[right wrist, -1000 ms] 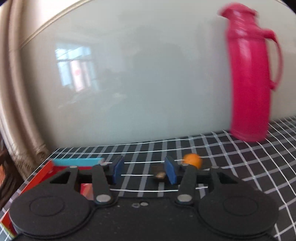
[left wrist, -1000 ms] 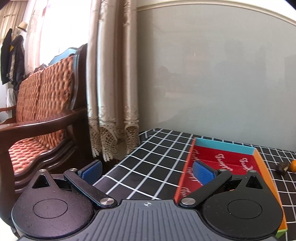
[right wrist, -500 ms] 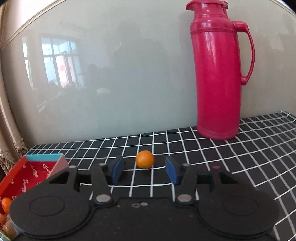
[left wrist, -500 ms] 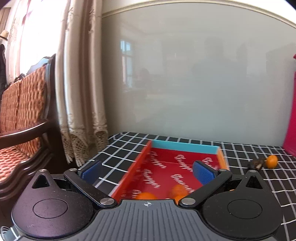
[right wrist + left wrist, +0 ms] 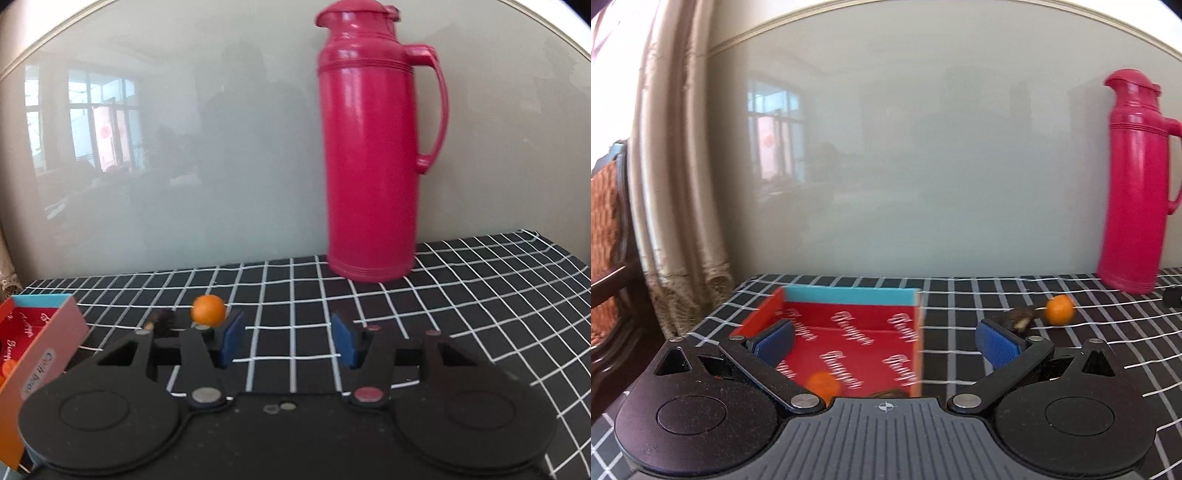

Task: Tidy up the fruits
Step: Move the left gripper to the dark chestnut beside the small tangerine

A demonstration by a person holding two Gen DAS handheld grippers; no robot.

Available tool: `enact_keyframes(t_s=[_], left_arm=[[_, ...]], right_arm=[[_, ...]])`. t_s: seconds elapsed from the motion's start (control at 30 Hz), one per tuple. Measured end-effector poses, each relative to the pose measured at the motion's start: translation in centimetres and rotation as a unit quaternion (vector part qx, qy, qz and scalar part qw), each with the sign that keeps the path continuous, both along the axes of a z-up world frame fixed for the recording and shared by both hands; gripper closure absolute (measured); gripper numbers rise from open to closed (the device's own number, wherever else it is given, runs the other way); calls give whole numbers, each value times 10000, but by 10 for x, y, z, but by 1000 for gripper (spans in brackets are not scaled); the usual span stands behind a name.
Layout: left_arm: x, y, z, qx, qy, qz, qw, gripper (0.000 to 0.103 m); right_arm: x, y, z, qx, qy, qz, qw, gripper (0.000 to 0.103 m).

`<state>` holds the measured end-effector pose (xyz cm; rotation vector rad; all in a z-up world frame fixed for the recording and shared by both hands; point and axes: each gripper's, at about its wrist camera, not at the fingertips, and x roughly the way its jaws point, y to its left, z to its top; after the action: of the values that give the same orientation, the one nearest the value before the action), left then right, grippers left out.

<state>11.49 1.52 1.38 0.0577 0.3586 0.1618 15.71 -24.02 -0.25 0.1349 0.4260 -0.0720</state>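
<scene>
Right wrist view puts the loose orange fruit [image 5: 208, 310] on the checked tablecloth [image 5: 461, 295], ahead of my right gripper [image 5: 288, 341] and off to its left, showing just above the left blue pad [image 5: 231, 341] rather than in the gap between the pads; being round, it has no long axis to line up with, so the whole question is sideways offset; a dark, shrivelled piece [image 5: 162, 320] lies just beside it on the left, between the fruit and the red box [image 5: 55, 332]; my right jaws stand partly apart with only tablecloth between them, clamped on nothing; from the left wrist view the same orange fruit [image 5: 1060, 310] sits well to the right of my left gripper [image 5: 884, 341], beyond its right pad [image 5: 997, 347], with the dark piece [image 5: 1019, 319] nearer; my left jaws are wide apart and empty, hanging over the red box [image 5: 849, 295], where another orange fruit [image 5: 823, 384] already lies on the floor of it; I judge my right hand the nearer, needing a short swing left to bring the fruit between the pads; the pink thermos [image 5: 369, 147] stands well behind, against the wall, clear of that path.
</scene>
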Motion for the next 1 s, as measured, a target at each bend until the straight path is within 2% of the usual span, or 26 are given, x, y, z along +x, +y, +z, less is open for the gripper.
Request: enact_keyframes(t_s=[0.37, 0.57, 0.7, 1.0], left_arm=[[29, -52, -10, -28, 63, -429, 9991, 0], [52, -78, -20, -63, 171, -627, 9979, 0], [67, -96, -27, 102, 206, -711, 9972, 0], [93, -100, -39, 51, 470, -747, 9961, 0]], right_arm=[[4, -46, -9, 6, 36, -504, 9987, 51], [12, -61, -15, -313, 71, -680, 9972, 51], [18, -76, -18, -393, 107, -840, 9956, 51], [40, -104, -28, -345, 243, -1162, 9923, 51]])
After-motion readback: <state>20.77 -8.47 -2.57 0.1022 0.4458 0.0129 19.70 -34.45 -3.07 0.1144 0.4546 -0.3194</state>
